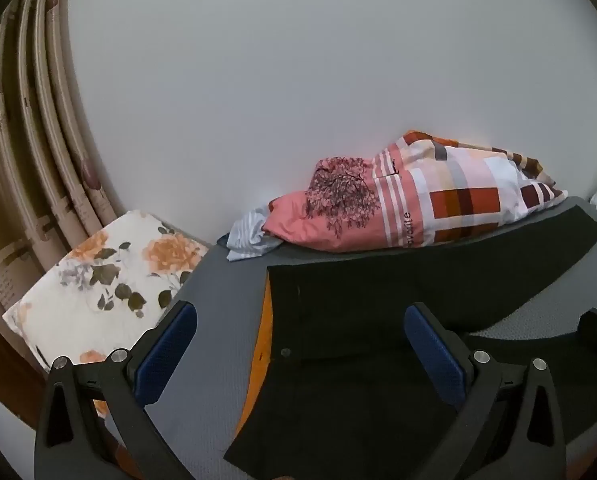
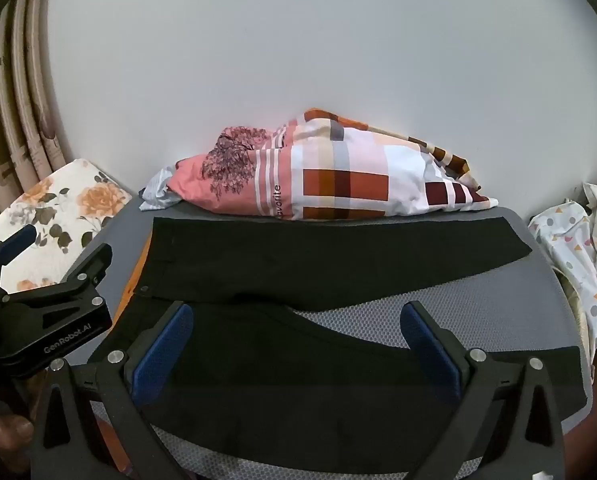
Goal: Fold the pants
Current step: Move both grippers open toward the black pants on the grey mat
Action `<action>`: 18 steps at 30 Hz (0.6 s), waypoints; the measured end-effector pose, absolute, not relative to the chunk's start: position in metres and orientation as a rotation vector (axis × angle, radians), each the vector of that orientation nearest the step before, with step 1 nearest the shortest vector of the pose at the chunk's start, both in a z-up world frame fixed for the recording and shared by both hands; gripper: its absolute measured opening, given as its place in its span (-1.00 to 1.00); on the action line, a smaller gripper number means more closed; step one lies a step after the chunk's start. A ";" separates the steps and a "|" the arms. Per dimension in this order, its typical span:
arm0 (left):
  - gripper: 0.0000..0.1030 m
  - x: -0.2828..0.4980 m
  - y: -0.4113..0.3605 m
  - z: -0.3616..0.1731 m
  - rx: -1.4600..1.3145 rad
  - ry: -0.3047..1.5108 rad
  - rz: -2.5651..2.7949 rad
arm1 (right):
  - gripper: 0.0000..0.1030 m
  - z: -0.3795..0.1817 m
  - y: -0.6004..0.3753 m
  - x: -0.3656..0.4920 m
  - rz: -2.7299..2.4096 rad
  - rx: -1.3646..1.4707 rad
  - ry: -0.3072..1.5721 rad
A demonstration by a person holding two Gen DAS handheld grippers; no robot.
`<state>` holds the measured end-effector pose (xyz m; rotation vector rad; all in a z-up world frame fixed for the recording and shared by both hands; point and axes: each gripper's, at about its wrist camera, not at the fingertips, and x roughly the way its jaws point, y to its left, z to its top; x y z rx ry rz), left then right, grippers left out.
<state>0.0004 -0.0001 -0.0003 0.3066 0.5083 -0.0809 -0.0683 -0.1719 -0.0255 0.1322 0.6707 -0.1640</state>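
Note:
Black pants (image 2: 298,264) lie spread flat on the grey bed surface (image 2: 478,304), waistband at the left, two legs running right with a gap between them. In the left wrist view the pants' waist end (image 1: 358,320) with its orange inner lining (image 1: 264,332) lies right under my left gripper (image 1: 298,340), which is open and empty above it. My right gripper (image 2: 298,340) is open and empty above the near leg. The left gripper also shows at the left of the right wrist view (image 2: 58,264).
A patchwork pink-and-orange pillow (image 2: 338,176) lies along the wall behind the pants. A floral cushion (image 1: 98,280) sits at the left by the curtain (image 1: 26,140). A dotted white cloth (image 2: 578,248) lies off the bed's right edge.

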 end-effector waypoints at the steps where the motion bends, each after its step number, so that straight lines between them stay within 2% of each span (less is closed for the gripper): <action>1: 1.00 0.001 0.000 -0.001 0.303 0.512 -0.082 | 0.99 -0.025 -0.172 -0.068 -0.164 0.132 0.670; 18: 1.00 0.019 0.015 -0.031 0.267 0.590 -0.077 | 0.99 -0.041 -0.172 -0.059 -0.164 0.123 0.705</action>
